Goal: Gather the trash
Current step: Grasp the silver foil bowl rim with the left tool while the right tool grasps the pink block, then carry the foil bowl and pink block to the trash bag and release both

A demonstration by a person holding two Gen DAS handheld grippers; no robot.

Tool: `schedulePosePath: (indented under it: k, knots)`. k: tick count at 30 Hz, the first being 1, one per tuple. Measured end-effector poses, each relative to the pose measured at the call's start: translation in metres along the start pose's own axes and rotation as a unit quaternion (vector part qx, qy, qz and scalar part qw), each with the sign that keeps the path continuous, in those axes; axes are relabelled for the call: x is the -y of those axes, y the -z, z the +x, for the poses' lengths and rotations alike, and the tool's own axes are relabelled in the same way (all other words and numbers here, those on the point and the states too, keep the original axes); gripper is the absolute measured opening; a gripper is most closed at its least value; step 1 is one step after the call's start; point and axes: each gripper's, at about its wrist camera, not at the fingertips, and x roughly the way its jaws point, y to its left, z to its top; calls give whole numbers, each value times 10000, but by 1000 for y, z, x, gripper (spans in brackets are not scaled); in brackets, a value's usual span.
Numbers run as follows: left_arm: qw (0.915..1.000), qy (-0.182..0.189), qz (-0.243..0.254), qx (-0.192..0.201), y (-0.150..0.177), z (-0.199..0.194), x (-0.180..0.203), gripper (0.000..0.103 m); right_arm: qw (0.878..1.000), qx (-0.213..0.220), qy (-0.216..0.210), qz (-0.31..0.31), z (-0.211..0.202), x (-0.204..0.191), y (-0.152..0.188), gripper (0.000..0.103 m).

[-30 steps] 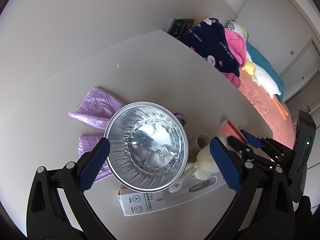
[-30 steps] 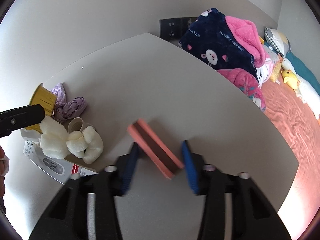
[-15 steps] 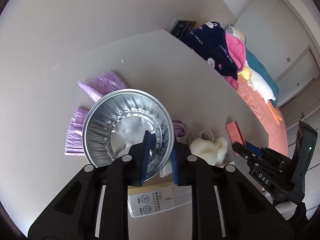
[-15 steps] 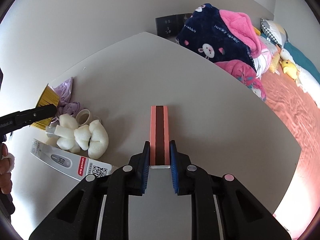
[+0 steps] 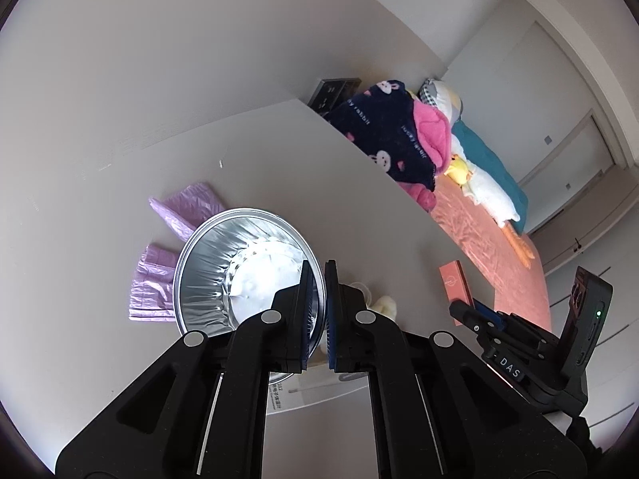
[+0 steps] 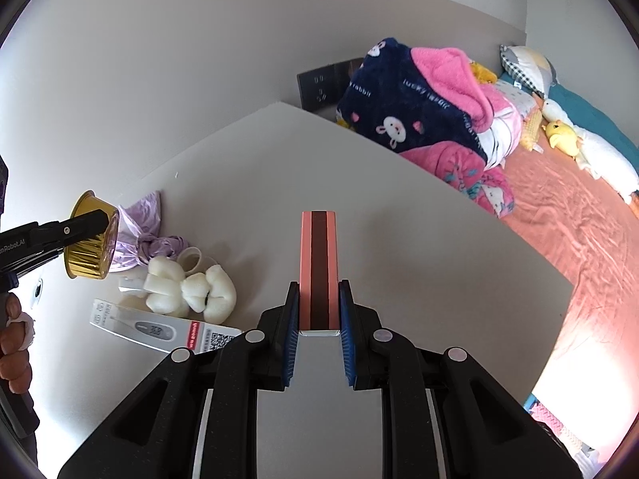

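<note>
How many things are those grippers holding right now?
2: the foil bowl in the left gripper, and the pink box in the right gripper.

left gripper (image 5: 317, 311) black | fingers (image 5: 305, 303) blue-padded | silver screws

Ahead of the gripper a pale table (image 6: 399, 215) meets a plain wall (image 6: 159, 60), with a bed (image 6: 579, 219) heaped with blankets (image 6: 419, 95) off right.
</note>
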Motion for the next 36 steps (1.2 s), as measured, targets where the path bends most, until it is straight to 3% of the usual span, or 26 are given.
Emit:
schedulePosePath:
  k: [13, 36]
  knots:
    - [9989, 156, 446, 54, 9, -23, 46, 5, 9996, 241, -15, 178, -54, 8, 13, 20]
    - [9896, 732, 1209, -263, 64, -38, 138, 5, 9974, 595, 16, 417, -147, 23, 69, 20]
